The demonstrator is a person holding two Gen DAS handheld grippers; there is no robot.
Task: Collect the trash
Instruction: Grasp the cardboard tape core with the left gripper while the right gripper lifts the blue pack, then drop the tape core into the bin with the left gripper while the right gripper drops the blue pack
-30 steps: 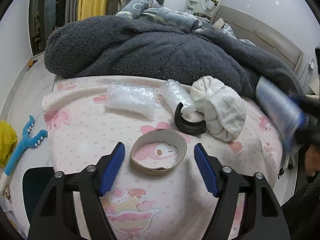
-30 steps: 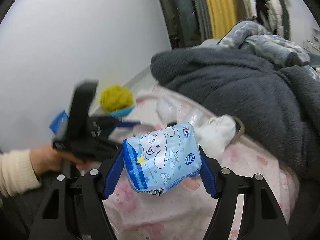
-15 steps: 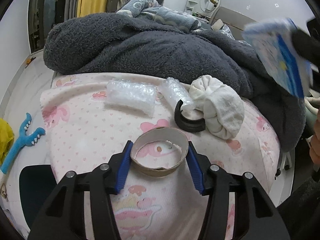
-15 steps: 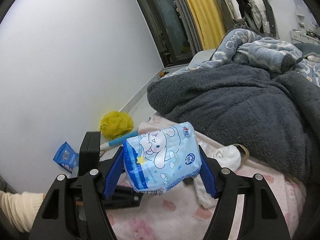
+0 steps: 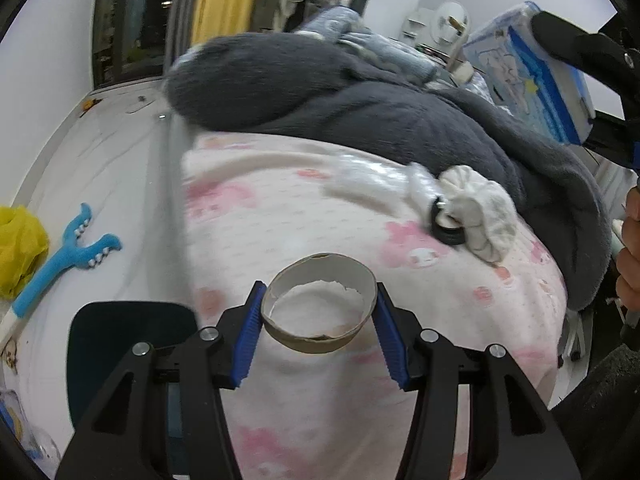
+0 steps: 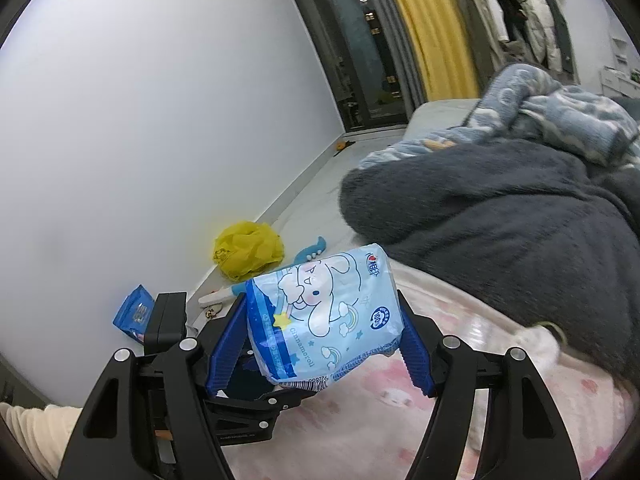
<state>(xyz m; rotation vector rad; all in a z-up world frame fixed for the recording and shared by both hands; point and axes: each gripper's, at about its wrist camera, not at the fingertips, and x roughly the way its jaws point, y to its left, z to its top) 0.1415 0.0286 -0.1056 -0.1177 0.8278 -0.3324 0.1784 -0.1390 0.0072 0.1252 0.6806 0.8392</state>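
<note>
A: What did the left gripper [image 5: 320,334] hold?
B: Its jaws clamped a cardboard ring [image 5: 319,309] above the pink bedsheet [image 5: 280,208].
A: And the right gripper [image 6: 320,346]?
B: Its jaws pinched a blue tissue pack [image 6: 324,314] over the bed's edge.

Bedroom floor and bedding
Beside the grey blanket [image 5: 360,112]: blue toy [image 5: 64,256], yellow bag [image 5: 20,248], yellow curtain [image 6: 432,28] beyond.

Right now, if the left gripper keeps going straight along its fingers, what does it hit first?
Likely the pink-patterned bedsheet, then the dark grey fleece blanket behind it. The left gripper is shut on the brown cardboard tape ring. Depth is unclear in this blurred fisheye view.
</note>
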